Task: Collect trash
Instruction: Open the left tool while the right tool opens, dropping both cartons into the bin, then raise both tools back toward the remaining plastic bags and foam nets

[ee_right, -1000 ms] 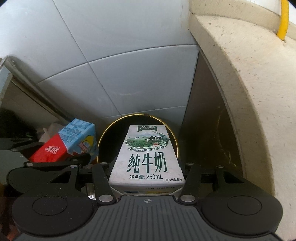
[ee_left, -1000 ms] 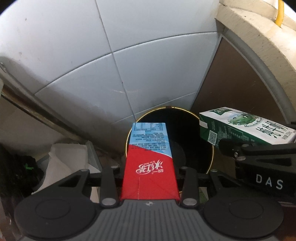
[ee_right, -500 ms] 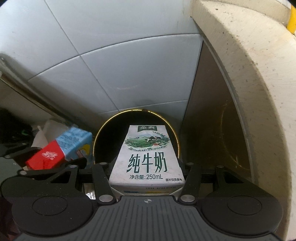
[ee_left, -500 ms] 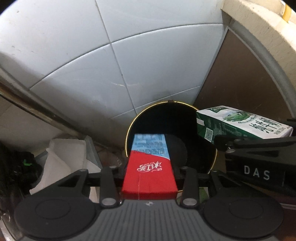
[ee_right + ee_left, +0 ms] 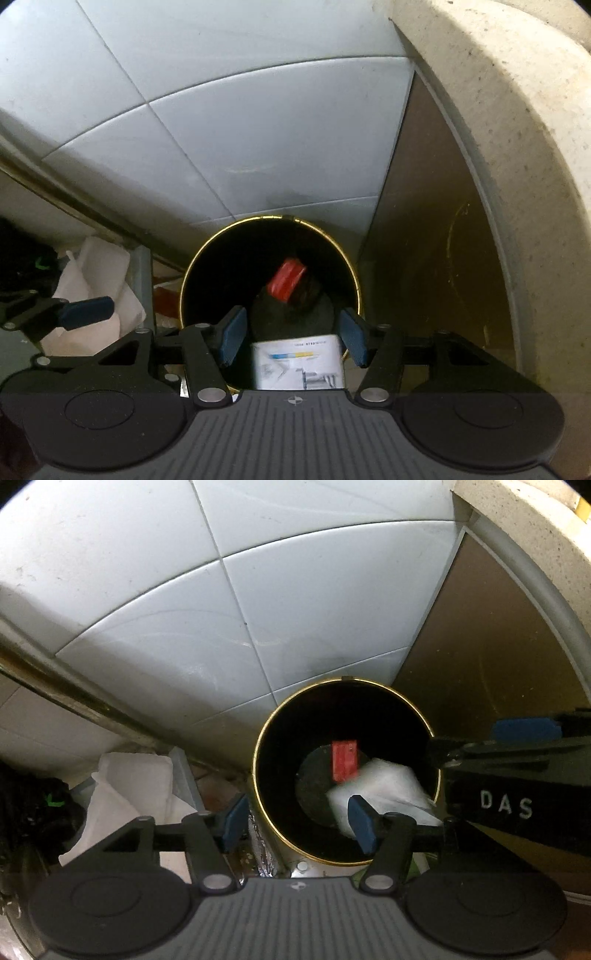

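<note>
A round black bin with a gold rim [image 5: 258, 746] [image 5: 354, 273] stands on the floor below both grippers. The red drink carton [image 5: 344, 760] [image 5: 286, 284] lies deep inside it. The white milk carton [image 5: 384, 790] [image 5: 299, 363] is blurred, falling at the bin's mouth, free of the pads. My left gripper [image 5: 297, 823] is open and empty above the bin's near rim. My right gripper [image 5: 291, 339] is open, just above the milk carton; it also shows at the right of the left wrist view [image 5: 524, 731].
Pale floor tiles [image 5: 184, 609] lie beyond the bin. A cream stone ledge [image 5: 498, 129] and a brown panel [image 5: 480, 657] rise on the right. Crumpled white paper [image 5: 129, 786] and dark clutter lie on the left.
Both grippers have opened. The red carton has dropped from the left gripper into the bin, and the milk carton has left the right gripper and is falling in.
</note>
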Tool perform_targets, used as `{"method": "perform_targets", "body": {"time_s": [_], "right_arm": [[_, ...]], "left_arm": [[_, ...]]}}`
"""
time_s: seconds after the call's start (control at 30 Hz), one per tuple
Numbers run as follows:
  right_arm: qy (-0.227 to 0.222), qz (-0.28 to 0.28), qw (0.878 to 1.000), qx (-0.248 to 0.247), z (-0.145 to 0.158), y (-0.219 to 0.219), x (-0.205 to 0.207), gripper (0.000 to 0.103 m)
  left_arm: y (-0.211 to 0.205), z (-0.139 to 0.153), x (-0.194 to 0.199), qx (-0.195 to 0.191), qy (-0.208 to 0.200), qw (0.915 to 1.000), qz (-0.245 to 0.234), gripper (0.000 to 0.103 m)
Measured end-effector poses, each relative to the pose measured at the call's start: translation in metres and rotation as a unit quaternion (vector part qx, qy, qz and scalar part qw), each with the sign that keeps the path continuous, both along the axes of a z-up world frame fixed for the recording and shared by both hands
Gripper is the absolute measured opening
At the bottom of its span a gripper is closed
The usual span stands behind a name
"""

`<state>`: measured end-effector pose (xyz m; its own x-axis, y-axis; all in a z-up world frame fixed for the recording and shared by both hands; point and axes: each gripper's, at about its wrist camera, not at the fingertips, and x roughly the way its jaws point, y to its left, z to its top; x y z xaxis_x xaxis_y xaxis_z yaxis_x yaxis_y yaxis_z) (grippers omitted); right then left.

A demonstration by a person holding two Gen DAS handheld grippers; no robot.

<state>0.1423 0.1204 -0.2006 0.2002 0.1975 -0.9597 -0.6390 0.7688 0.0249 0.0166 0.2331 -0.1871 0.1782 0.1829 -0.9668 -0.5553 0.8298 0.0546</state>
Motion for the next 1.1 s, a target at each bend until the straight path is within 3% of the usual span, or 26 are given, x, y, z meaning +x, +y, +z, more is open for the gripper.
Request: {"method": "perform_targets", "body": {"time_s": [1.1], "right_arm": [[-0.048,-0.045,0.997,0.028,0.037,-0.033,-0.024,0.066]], "left_arm": [[-0.015,0.02,-0.002,0.017,-0.05,0.9979,-0.038,0.055]]}}
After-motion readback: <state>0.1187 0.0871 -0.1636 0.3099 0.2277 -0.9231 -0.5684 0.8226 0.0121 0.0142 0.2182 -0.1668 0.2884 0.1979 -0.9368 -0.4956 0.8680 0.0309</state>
